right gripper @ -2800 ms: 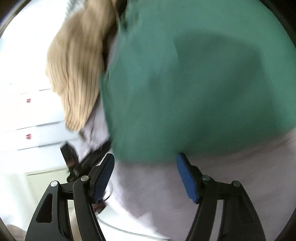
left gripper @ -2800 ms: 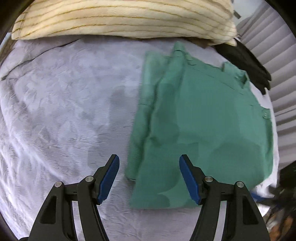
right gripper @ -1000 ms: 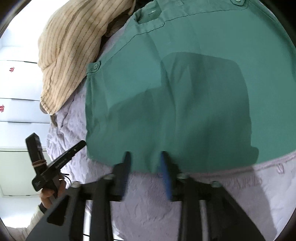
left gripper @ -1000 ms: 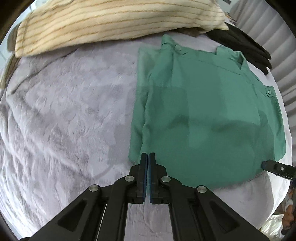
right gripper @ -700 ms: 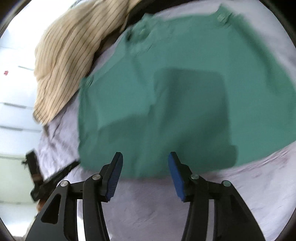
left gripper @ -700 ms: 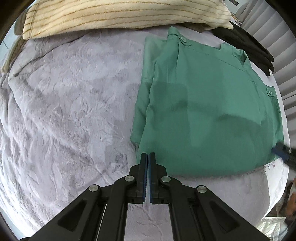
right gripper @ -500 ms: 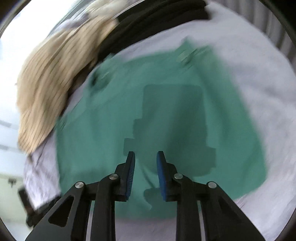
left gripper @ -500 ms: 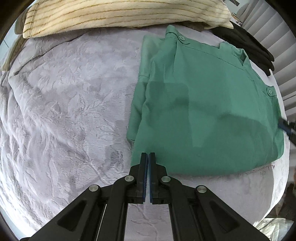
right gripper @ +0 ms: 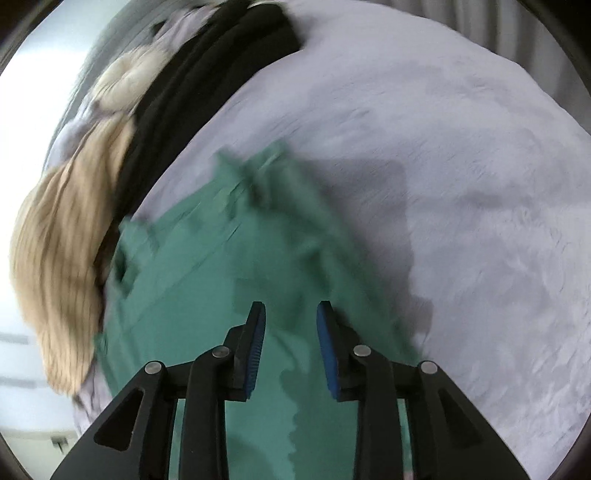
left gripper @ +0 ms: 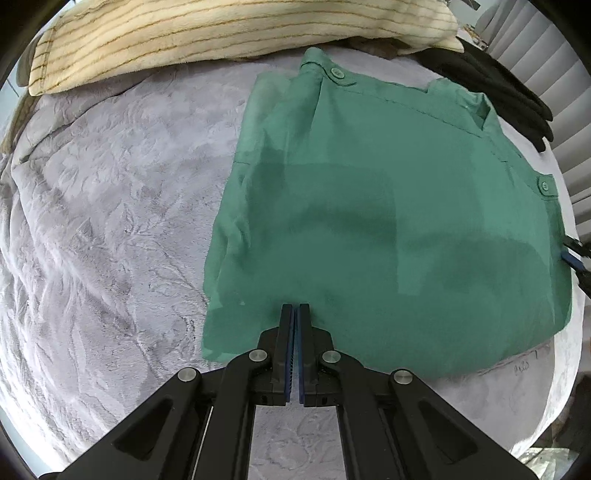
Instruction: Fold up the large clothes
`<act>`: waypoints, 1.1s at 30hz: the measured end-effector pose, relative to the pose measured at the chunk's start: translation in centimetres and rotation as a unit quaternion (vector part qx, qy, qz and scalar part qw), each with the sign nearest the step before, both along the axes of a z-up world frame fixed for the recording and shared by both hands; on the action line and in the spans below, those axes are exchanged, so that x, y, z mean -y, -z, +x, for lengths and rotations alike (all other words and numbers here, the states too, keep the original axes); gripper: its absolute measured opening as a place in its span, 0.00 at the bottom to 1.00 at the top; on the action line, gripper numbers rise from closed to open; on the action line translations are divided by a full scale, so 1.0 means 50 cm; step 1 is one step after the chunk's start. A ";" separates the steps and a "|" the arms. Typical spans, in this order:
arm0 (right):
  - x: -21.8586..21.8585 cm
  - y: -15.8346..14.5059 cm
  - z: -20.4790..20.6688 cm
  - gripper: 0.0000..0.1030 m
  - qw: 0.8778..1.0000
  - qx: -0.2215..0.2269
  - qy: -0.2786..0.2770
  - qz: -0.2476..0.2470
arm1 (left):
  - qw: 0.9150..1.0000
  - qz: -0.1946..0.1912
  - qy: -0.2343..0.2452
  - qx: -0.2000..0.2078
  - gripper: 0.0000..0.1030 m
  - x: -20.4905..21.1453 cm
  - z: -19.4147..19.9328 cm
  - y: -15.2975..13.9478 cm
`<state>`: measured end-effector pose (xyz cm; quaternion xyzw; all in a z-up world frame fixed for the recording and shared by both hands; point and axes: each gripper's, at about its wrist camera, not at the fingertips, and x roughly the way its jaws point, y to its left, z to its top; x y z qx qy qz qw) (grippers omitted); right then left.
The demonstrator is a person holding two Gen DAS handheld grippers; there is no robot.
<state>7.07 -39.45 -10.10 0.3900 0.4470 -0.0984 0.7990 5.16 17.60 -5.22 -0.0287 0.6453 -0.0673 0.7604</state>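
A green shirt (left gripper: 388, 229) lies folded flat on the grey bedspread (left gripper: 110, 221), collar and buttons at the far edge. My left gripper (left gripper: 294, 308) is shut and empty, its tips over the shirt's near hem. In the right wrist view the shirt (right gripper: 221, 295) is blurred and my right gripper (right gripper: 290, 321) hovers above it, jaws partly open and empty. The right gripper's tip also shows at the right edge of the left wrist view (left gripper: 572, 258).
A cream striped blanket (left gripper: 221, 33) lies along the far side of the bed. Black clothing (left gripper: 498, 85) lies at the far right near the curtain. Both show in the right wrist view, the blanket (right gripper: 62, 251) and the black clothing (right gripper: 207, 74).
My left gripper closed and has stayed shut, edging forward over the hem. My right gripper swung from the shirt's near edge over its right side, narrowing and then reopening partly.
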 end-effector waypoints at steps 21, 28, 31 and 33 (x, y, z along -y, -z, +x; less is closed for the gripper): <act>-0.407 0.014 -0.049 0.78 0.977 0.001 -0.213 0.026 | 0.998 -0.048 -0.048 0.007 0.02 -0.057 -0.025 0.011; -0.481 0.035 -0.034 0.78 0.971 -0.011 -0.233 0.045 | 0.995 -0.068 -0.068 0.028 0.02 -0.105 -0.038 0.007; -0.511 0.047 -0.033 0.78 0.969 -0.014 -0.239 0.057 | 0.993 -0.080 -0.075 0.039 0.02 -0.132 -0.047 0.002; -0.529 0.053 -0.029 0.78 0.968 -0.017 -0.243 0.065 | 0.992 -0.093 -0.079 0.042 0.02 -0.144 -0.049 0.001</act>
